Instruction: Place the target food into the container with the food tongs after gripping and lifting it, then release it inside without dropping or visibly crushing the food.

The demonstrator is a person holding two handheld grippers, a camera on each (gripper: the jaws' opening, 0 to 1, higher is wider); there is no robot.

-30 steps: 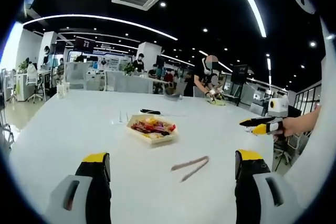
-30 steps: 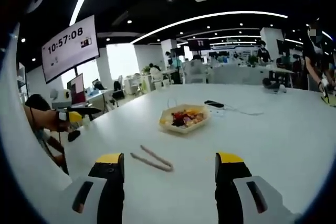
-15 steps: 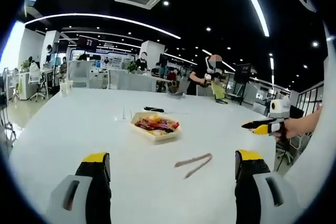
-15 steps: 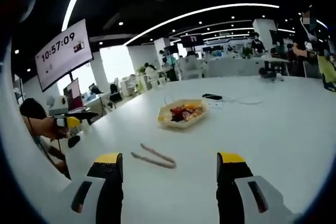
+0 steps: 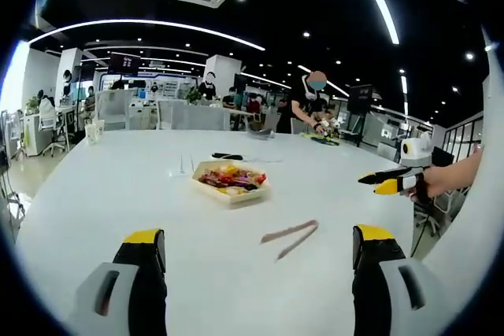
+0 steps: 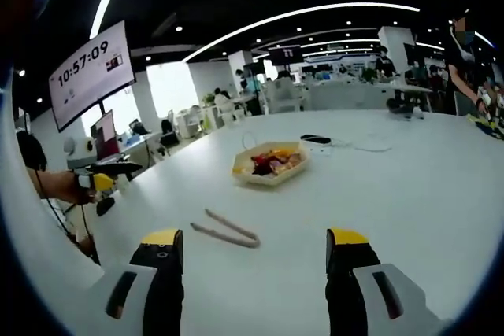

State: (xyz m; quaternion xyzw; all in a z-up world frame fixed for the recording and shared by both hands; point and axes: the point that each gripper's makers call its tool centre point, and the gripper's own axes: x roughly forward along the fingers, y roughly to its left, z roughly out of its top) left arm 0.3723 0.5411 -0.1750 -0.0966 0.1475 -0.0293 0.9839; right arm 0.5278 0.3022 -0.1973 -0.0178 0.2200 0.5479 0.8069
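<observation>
White table (image 5: pixel 94 202) in the left gripper view, left gripper (image 5: pixel 260 253) low over its near edge, jaws spread wide, nothing between them. Beyond, food tongs (image 5: pixel 290 236) flat on the table; farther off, a container (image 5: pixel 229 181) of mixed food, apart from the tongs. At far right, the right gripper (image 5: pixel 379 183) in a hand, tips close together, cannot tell if fully shut.

Right gripper view: right gripper (image 6: pixel 256 253) released, jaws wide and bare. Food tongs (image 6: pixel 227 230) just ahead between the jaw tips, container (image 6: pixel 270 164) farther back. Left gripper (image 6: pixel 106 171) at left, held above the table edge (image 6: pixel 126 218).
</observation>
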